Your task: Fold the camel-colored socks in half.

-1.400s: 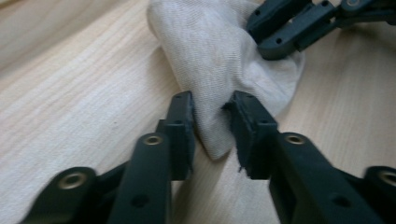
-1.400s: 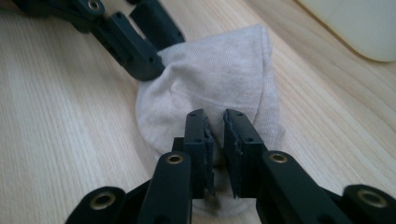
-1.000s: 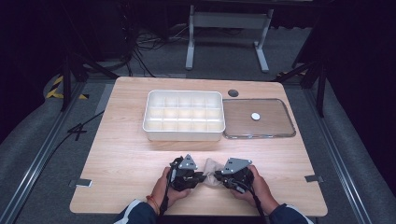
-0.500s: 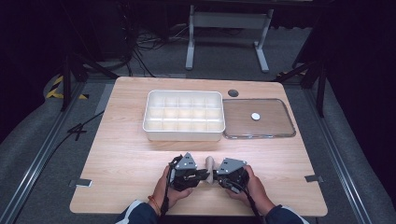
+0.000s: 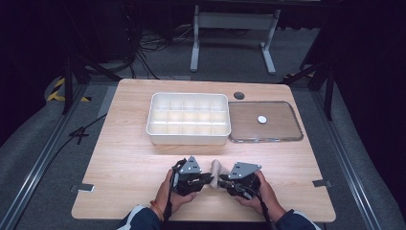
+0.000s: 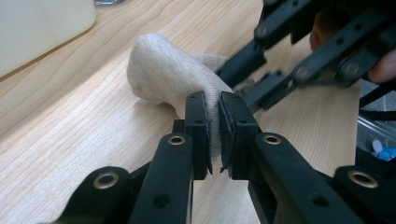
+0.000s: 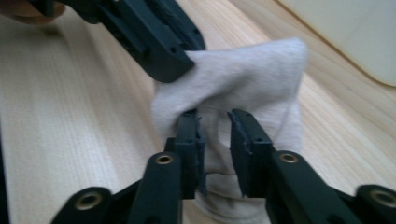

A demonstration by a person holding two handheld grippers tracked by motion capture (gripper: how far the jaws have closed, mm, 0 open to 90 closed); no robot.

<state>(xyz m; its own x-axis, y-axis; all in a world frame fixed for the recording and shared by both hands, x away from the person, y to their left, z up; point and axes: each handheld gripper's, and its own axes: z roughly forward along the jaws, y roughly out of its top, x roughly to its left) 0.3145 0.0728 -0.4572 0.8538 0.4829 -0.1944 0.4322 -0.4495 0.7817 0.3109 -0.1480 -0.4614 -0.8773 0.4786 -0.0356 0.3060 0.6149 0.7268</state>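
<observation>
A small beige knitted sock (image 5: 216, 167) hangs bunched between my two grippers near the table's front edge. My left gripper (image 5: 208, 178) is shut on one fold of it; in the left gripper view the pads (image 6: 198, 122) pinch the fabric (image 6: 163, 70) tightly. My right gripper (image 5: 223, 182) faces it from the right. Its jaws have just been opening, and they now stand a little apart (image 7: 214, 122) with the sock (image 7: 247, 79) loose between them. The left gripper's jaws (image 7: 154, 42) grip the sock's upper corner in that view.
A white compartment box (image 5: 188, 137) stands at mid-table. To its right lies a clear lid (image 5: 277, 132) with a small white disc (image 5: 261, 119) on it. A dark round hole (image 5: 239, 95) is behind it. Bare wood (image 5: 124, 158) lies left of the hands.
The two grippers have drawn closer together, and the sock between them has bunched up higher off the table.
</observation>
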